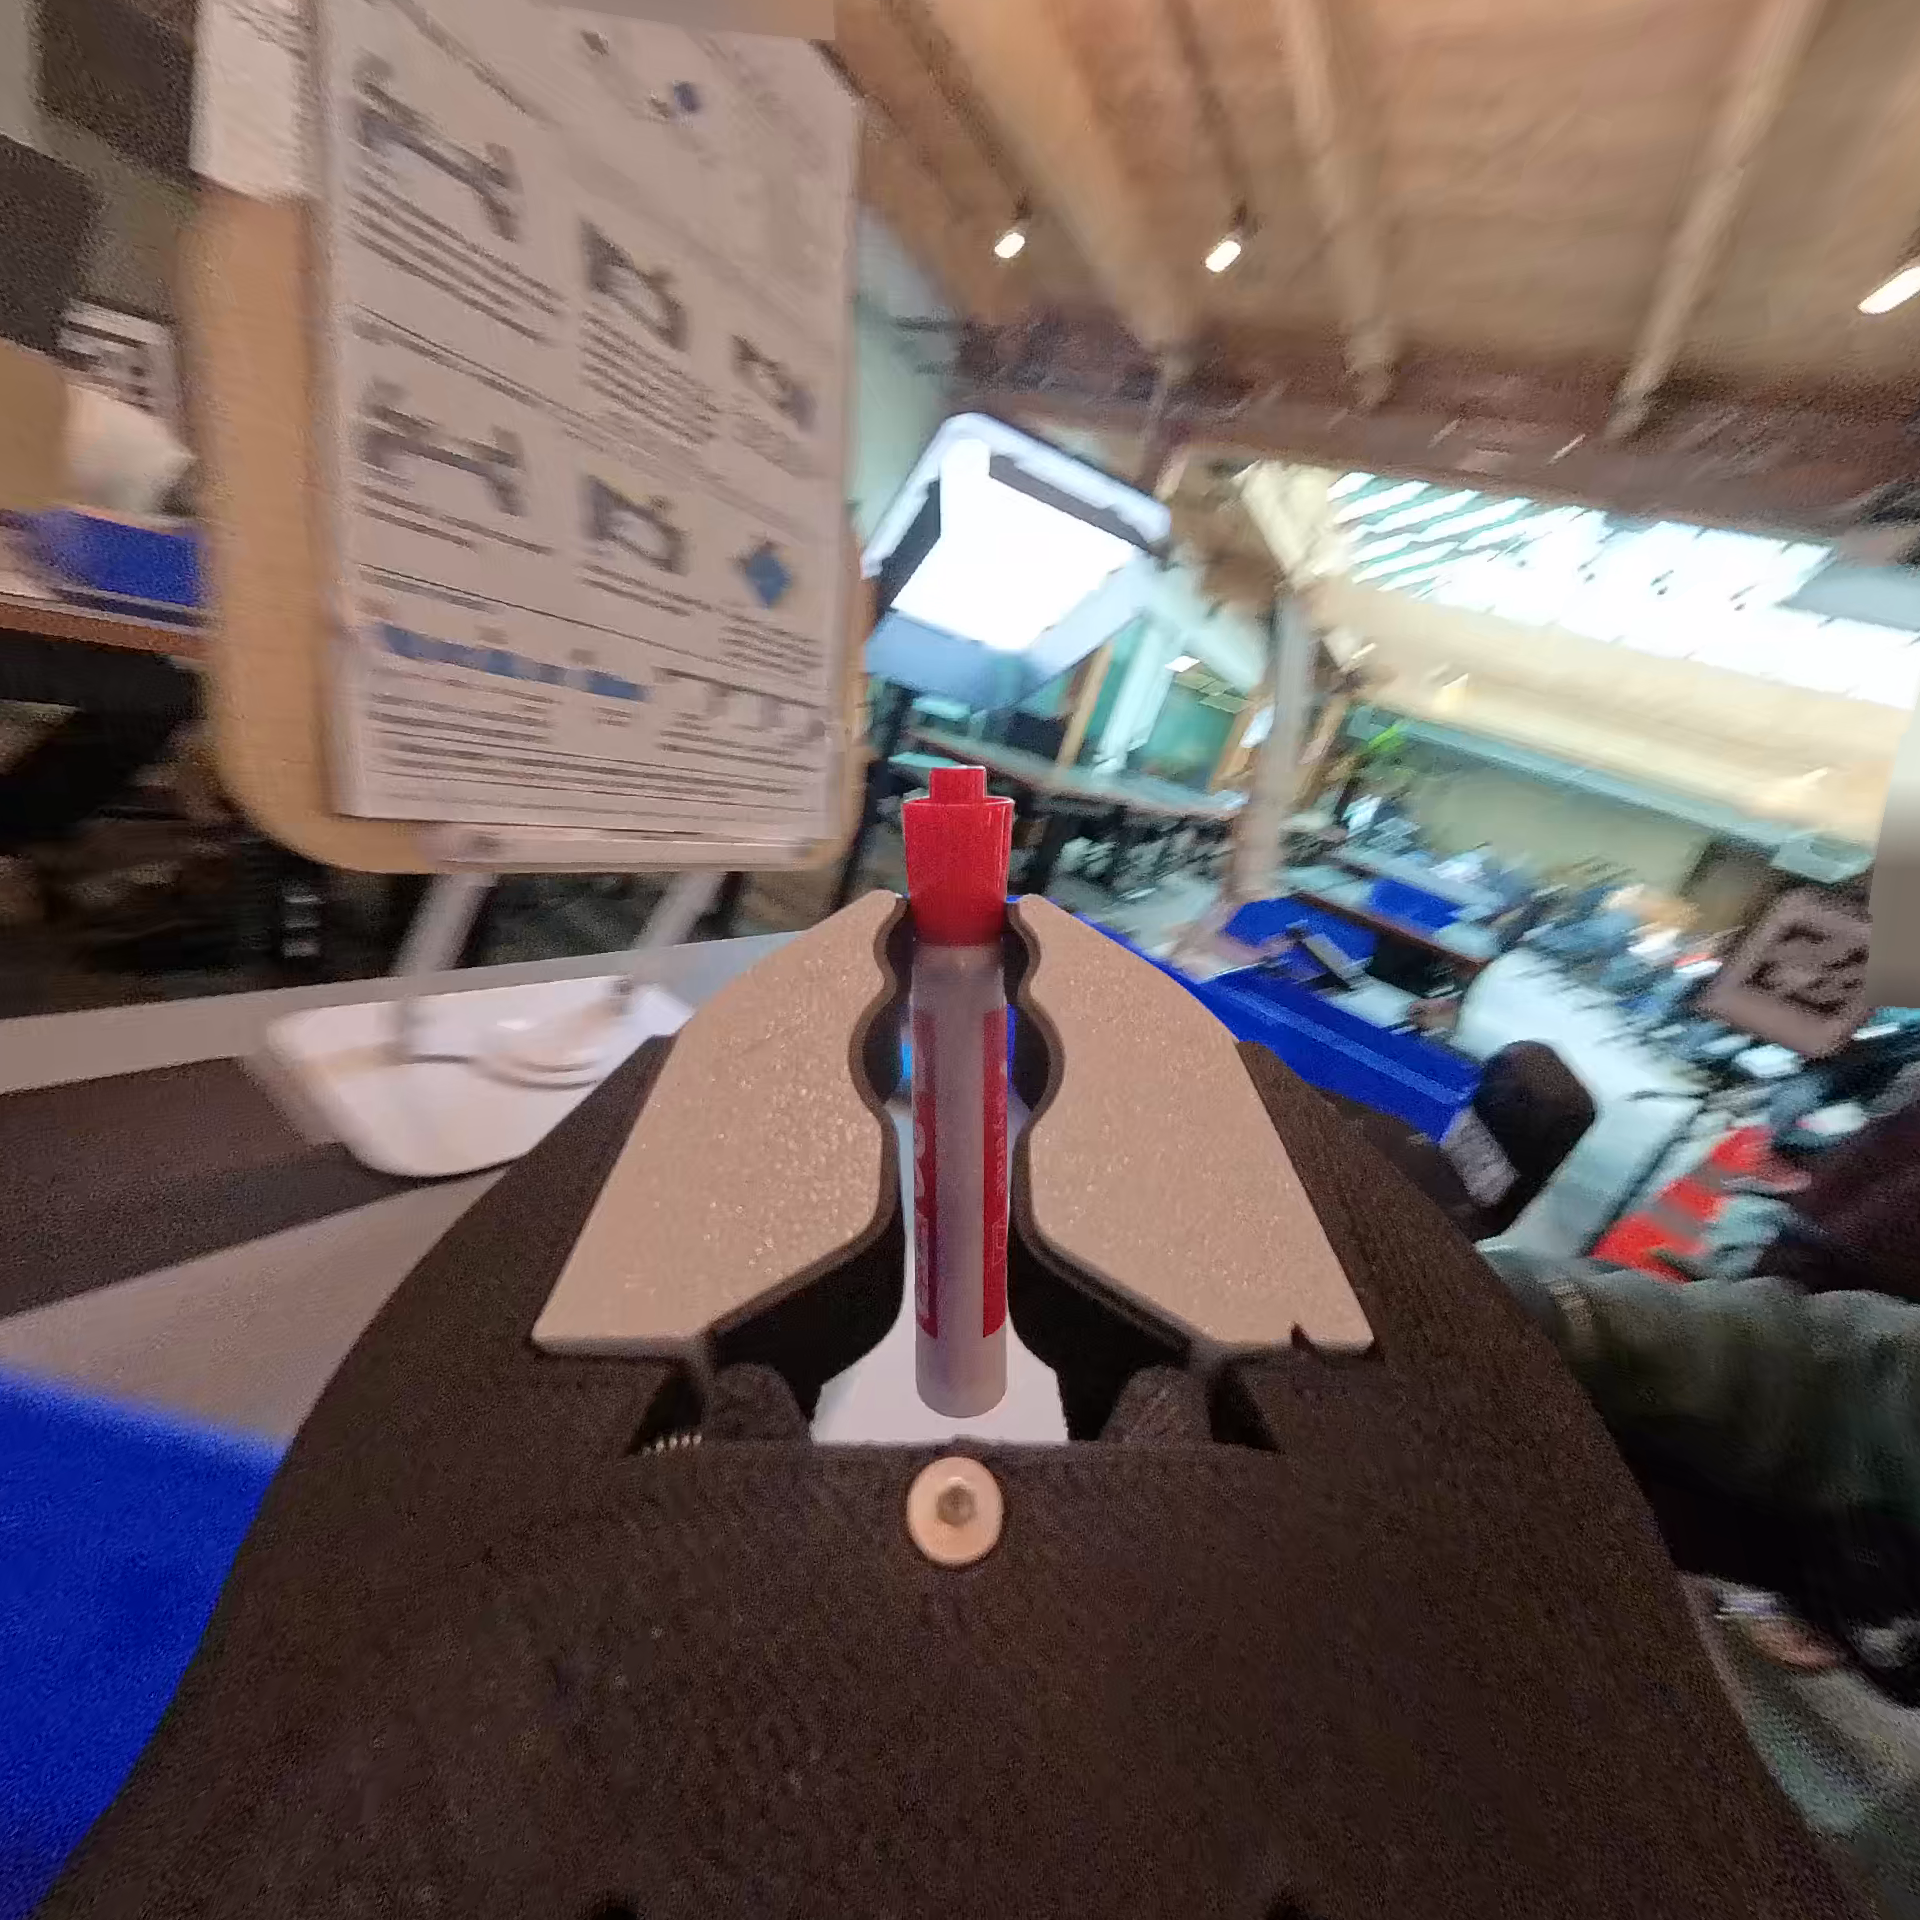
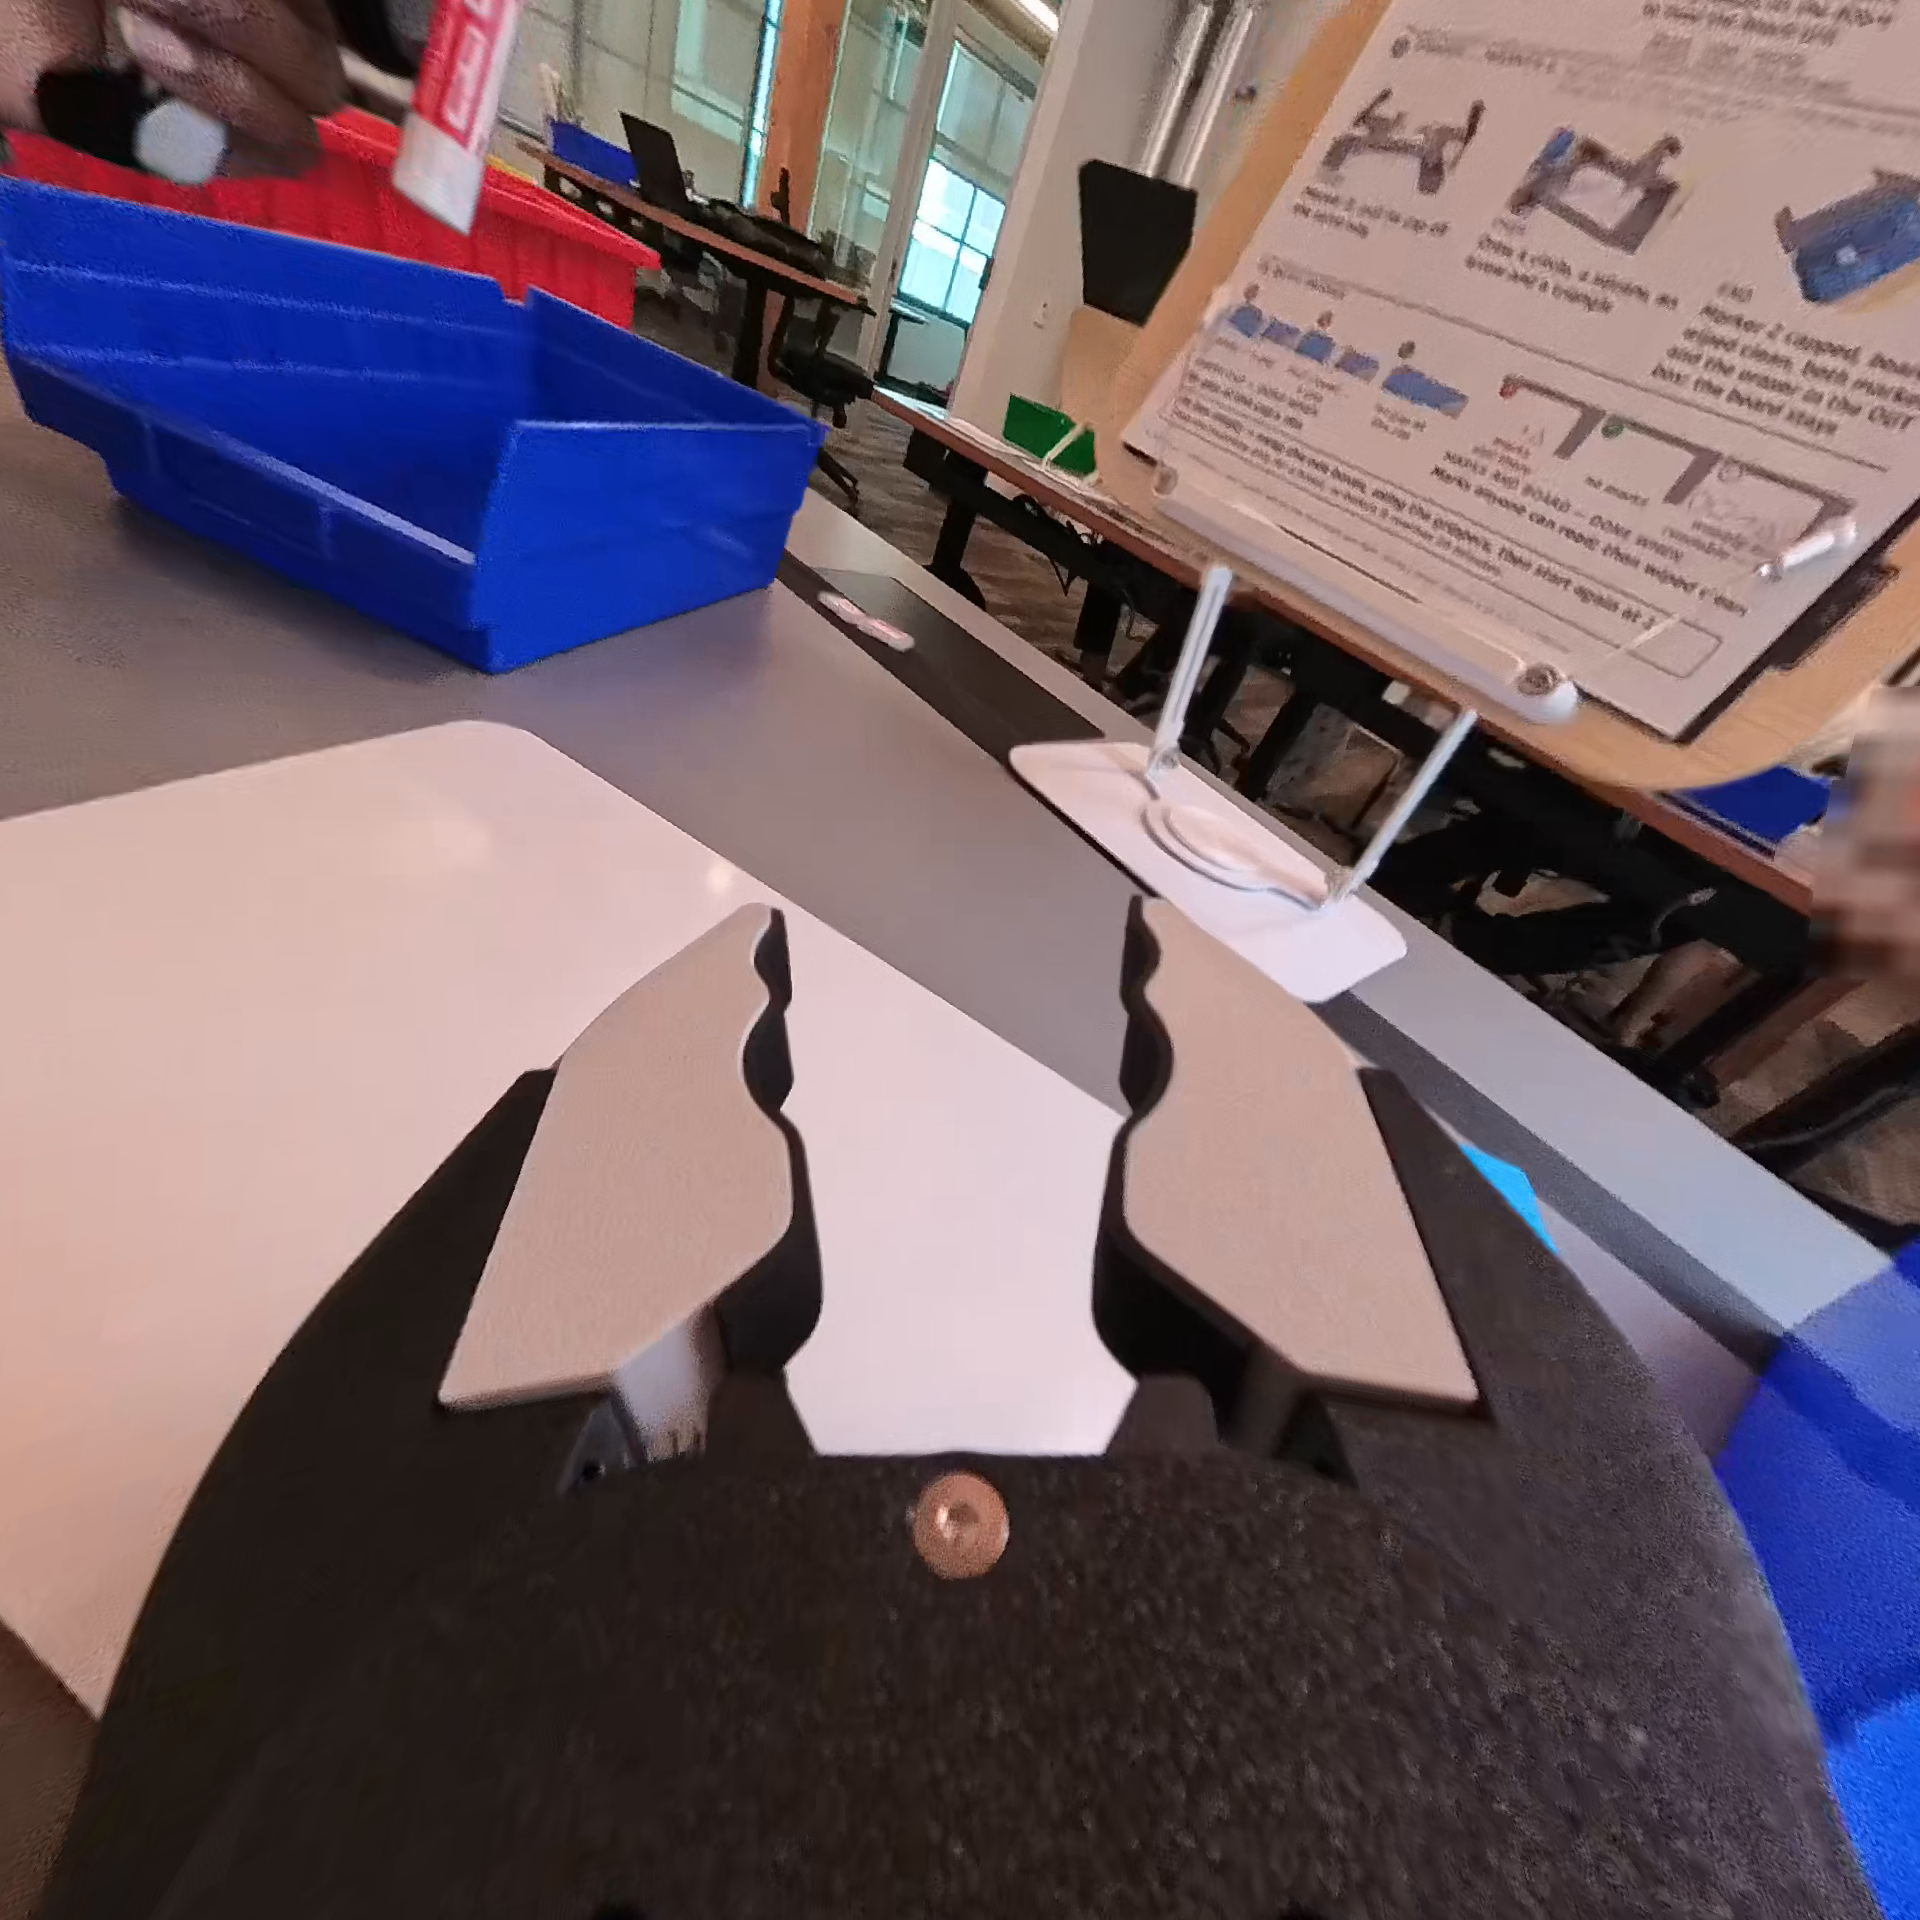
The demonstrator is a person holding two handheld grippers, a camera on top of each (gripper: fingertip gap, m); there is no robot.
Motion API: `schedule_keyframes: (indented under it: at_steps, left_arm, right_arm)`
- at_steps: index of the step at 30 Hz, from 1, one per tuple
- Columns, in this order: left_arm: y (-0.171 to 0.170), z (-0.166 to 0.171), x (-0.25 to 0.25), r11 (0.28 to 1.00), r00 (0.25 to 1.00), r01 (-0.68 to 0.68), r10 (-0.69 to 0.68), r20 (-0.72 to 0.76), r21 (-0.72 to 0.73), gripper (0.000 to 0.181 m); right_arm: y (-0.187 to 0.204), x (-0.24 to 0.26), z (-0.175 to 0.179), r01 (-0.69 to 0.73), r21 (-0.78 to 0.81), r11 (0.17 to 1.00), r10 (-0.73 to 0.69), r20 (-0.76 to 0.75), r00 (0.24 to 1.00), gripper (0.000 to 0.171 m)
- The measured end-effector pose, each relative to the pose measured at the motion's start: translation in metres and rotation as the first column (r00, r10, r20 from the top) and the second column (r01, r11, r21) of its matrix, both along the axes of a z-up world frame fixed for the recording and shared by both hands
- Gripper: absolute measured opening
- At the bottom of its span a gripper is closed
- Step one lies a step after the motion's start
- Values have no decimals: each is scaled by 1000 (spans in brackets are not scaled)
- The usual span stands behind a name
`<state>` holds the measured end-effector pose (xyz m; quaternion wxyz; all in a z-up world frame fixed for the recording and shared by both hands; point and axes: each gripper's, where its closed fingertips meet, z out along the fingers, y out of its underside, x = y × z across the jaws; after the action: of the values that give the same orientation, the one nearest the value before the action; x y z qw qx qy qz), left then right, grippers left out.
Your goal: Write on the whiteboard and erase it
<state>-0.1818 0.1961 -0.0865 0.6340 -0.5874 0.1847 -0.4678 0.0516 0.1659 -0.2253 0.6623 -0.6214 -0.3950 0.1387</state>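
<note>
My left gripper (image 1: 956, 914) is shut on a red marker (image 1: 958, 1164). The marker lies along the fingers with its red end (image 1: 956, 868) sticking out past the tips, raised above the table. The marker's white rear end also shows in the right wrist view (image 2: 457, 104) at the top left, held high. My right gripper (image 2: 956, 914) is open and empty. It hovers low over the white whiteboard (image 2: 343, 997), which lies flat on the grey table (image 2: 852, 769). The board's surface looks blank.
A blue bin (image 2: 416, 436) stands on the table beyond the whiteboard, with a red bin (image 2: 416, 208) behind it. An instruction sheet on a white stand (image 2: 1538, 395) rises at the table's far right edge; it also shows in the left wrist view (image 1: 582, 436). A blue bin edge (image 2: 1829, 1507) is at the right. One gripper's finger ends stand about 30 cm off the other's.
</note>
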Motion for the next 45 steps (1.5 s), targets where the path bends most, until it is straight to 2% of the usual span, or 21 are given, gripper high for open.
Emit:
schedule_keyframes:
  at_steps: [4,8,11,13,14,17,20,25,28,33,45]
  left_arm:
    - [-37,-23,85,968,938,246,-224,266,-50,16]
    - [-56,-49,126,913,879,387,-325,349,-126,16]
    - [-63,-53,119,910,871,395,-325,369,-130,17]
    - [-61,-54,104,915,874,385,-317,367,-125,17]
    - [-60,-52,94,911,857,393,-313,409,-128,17]
    - [-57,-48,80,906,837,404,-312,450,-125,17]
    - [-62,-46,83,888,818,442,-343,461,-125,17]
    - [-88,-53,113,793,757,587,-465,459,-164,16]
    - [-107,-57,132,731,714,658,-529,459,-180,16]
    - [-125,-60,151,659,648,726,-562,515,-195,16]
    - [-128,-66,154,669,637,721,-536,554,-181,17]
  right_arm:
    - [-37,-63,30,-94,97,991,93,6,996,71]
    - [-54,-106,41,-113,130,985,112,11,994,74]
    - [-36,-91,40,-33,150,988,27,36,999,67]
    - [-27,-64,57,23,199,980,-11,-57,998,60]
    - [-24,-53,64,41,201,979,-25,-84,996,63]
    - [-35,-51,68,-26,236,971,48,-88,995,66]
    - [-53,-73,51,-107,273,956,108,11,994,68]
    - [-65,-90,59,-153,300,941,155,19,988,67]
    - [-78,-94,68,-193,339,921,201,10,979,59]
    - [-94,-103,70,-231,368,901,238,26,971,56]
    - [-99,-100,71,-231,397,888,241,24,970,47]
